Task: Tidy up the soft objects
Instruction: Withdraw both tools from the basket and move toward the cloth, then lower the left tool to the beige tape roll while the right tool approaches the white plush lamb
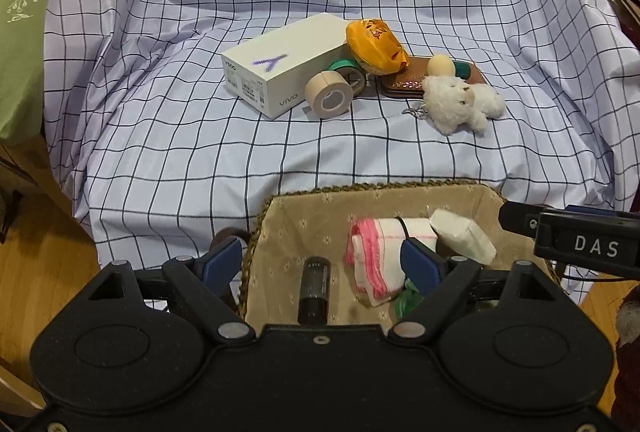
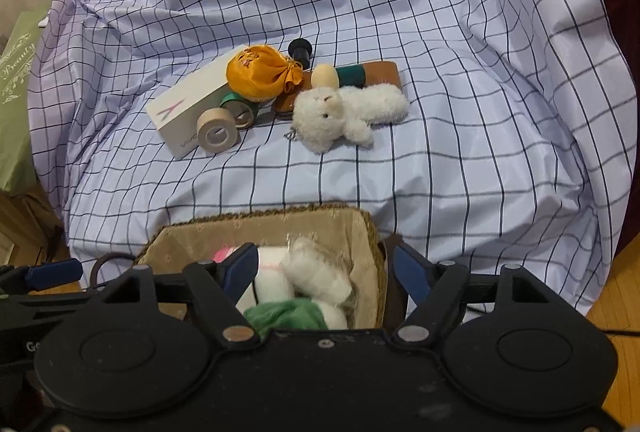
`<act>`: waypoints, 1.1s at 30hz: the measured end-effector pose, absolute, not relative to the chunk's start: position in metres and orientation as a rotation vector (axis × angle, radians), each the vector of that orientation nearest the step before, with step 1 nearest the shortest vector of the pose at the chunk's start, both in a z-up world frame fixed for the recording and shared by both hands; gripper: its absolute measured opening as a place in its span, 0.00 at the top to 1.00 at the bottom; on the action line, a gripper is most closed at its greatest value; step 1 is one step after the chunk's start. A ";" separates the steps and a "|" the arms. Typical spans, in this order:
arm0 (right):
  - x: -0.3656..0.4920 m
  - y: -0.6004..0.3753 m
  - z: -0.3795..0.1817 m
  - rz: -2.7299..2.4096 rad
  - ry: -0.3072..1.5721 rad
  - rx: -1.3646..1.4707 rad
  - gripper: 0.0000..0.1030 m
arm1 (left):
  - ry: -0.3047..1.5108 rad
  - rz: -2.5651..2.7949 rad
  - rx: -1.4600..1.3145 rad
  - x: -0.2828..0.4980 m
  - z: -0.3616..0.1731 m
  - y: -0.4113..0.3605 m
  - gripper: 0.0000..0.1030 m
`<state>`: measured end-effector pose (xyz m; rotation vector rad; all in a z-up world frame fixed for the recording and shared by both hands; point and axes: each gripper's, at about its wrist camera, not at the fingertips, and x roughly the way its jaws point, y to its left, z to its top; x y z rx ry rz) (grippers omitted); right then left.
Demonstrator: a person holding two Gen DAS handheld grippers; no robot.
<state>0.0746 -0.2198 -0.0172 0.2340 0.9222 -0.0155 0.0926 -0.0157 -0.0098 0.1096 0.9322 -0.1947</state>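
A woven basket (image 1: 276, 216) with a floral liner stands at the near edge of the checked cloth; it also shows in the right wrist view (image 2: 360, 228). Inside lie a pink-and-white folded cloth (image 1: 376, 256), a white packet (image 1: 464, 236), a green cloth (image 2: 288, 314) and a black cylinder (image 1: 314, 288). A white plush bear (image 1: 460, 101) lies further back, and also shows in the right wrist view (image 2: 344, 113). An orange pouch (image 1: 374, 45) rests behind it. My left gripper (image 1: 322, 264) is open over the basket. My right gripper (image 2: 326, 270) is open over the basket, empty.
A white phone box (image 1: 276, 71), tape rolls (image 1: 328, 93), a brown case (image 1: 408, 79) and a wooden egg (image 1: 440, 65) lie by the pouch. A green bag (image 1: 20, 31) stands at left. Wooden floor lies below the cloth's front edge.
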 end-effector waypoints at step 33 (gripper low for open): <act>0.182 -0.240 -0.044 -0.075 0.960 0.232 0.25 | 0.901 -0.067 0.031 0.243 -0.028 -0.023 0.19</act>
